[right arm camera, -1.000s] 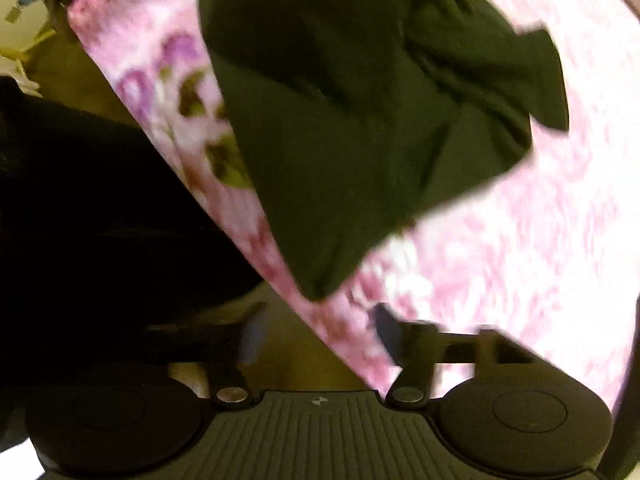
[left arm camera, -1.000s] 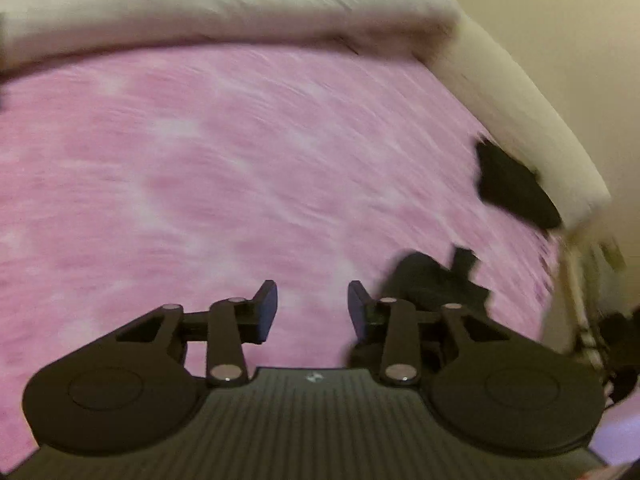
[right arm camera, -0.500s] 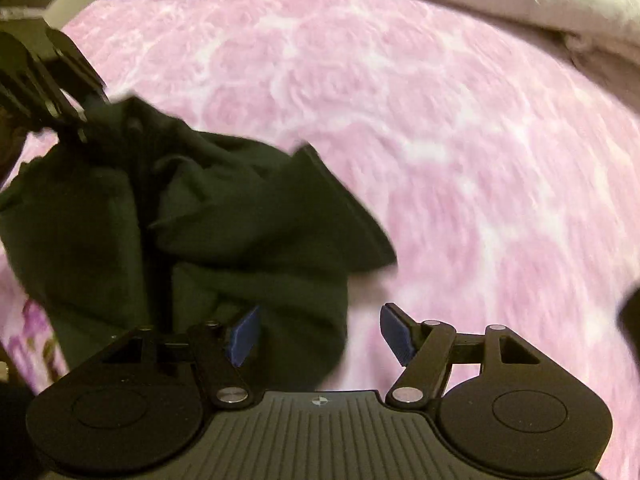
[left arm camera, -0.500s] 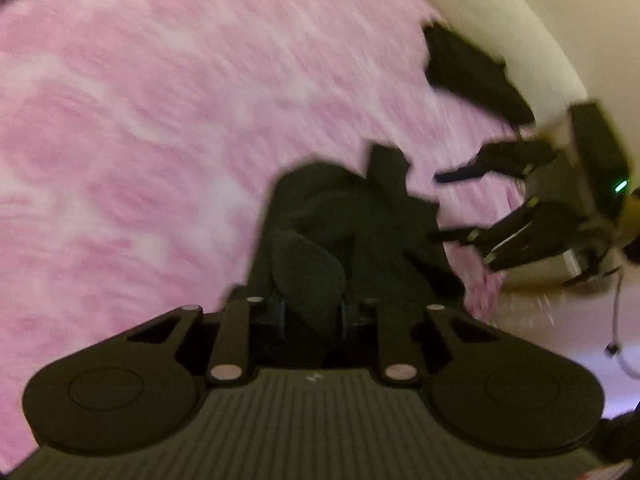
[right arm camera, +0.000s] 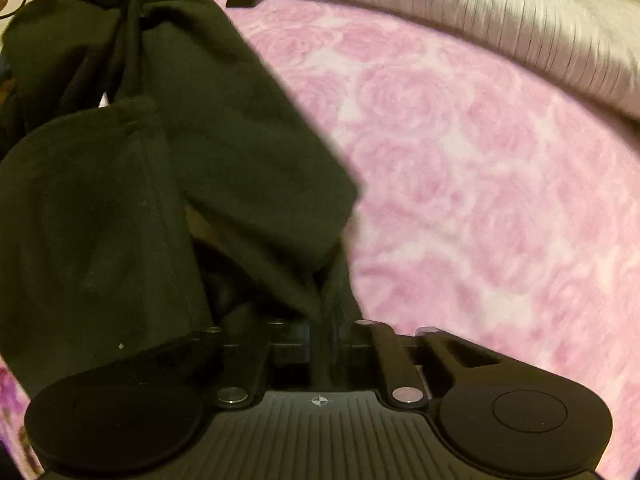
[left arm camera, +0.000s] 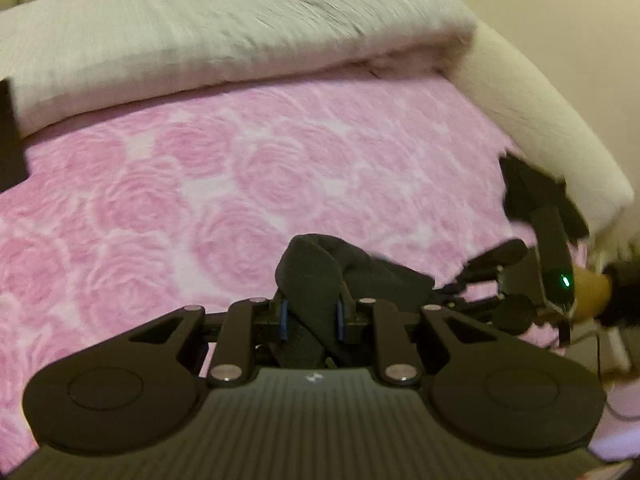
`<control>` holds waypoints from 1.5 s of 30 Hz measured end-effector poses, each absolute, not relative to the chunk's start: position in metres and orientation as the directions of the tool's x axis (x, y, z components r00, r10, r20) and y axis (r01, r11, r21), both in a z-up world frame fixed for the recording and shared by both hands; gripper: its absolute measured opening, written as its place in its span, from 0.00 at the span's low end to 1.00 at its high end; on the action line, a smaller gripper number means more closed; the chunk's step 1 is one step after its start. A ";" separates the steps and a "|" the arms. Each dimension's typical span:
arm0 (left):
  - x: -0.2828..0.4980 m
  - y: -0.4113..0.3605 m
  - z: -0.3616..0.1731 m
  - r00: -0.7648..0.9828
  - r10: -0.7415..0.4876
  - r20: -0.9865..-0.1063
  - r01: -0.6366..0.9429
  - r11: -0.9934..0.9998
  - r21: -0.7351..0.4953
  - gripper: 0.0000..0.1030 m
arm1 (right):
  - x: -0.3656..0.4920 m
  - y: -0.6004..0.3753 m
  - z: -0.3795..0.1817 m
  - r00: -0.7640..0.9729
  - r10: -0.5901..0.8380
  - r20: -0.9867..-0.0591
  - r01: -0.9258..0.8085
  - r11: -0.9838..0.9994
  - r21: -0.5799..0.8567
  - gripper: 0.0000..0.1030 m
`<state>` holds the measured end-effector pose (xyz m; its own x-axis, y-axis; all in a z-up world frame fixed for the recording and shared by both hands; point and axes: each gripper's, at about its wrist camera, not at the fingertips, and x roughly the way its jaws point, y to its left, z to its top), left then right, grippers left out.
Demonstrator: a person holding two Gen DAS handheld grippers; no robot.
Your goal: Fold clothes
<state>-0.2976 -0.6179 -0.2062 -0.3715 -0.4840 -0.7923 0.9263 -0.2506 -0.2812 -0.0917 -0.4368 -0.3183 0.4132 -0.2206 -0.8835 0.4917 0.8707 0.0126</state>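
The left gripper pinches a thick bunch of the garment, a dark, soft piece of clothing, with the cloth bulging up between the blue-edged pads. Its jaws have closed in over the past second and now stand narrow with the fabric filling the gap. The right gripper has just snapped in from wide to nearly shut, and a thin twisted edge of the garment runs down between its pads, so it too holds cloth.

The garment hangs and drapes between the two grips over the near edge of the pink blanket, not yet spread on it. Two separate holds on one piece look like the start of a stretch: held at two points, the cloth can be pulled apart and laid flat on the blanket before any fold. In my judgement the folding itself has not begun.

In the left view the right gripper sits just beside the garment, toward the blanket's right edge. A pale quilt lies rolled along the blanket's far side, out of the way, leaving its rose-patterned middle free as a work surface.
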 end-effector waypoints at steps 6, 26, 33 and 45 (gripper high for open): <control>-0.261 -0.638 -0.152 -0.347 -0.627 -0.697 0.938 -0.249 -0.242 0.16 | -0.114 -0.484 -0.215 0.466 -0.502 -0.729 0.665 0.742 -0.086 0.07; -0.272 -0.551 -0.304 -0.445 -0.240 -0.863 0.896 -0.132 -0.425 0.43 | -0.125 -0.499 -0.275 0.444 -0.247 -0.861 0.709 0.684 0.170 0.64; -0.298 -0.501 -0.278 -0.616 -0.204 -0.761 0.776 -0.326 -0.540 0.02 | -0.074 -0.502 -0.323 0.484 -0.085 -0.871 0.452 0.876 0.166 0.63; -0.309 -0.419 -0.259 -0.673 0.106 -0.732 0.636 -0.423 -0.646 0.15 | -0.180 -0.373 -0.274 0.284 0.137 -0.949 0.239 0.948 0.209 0.05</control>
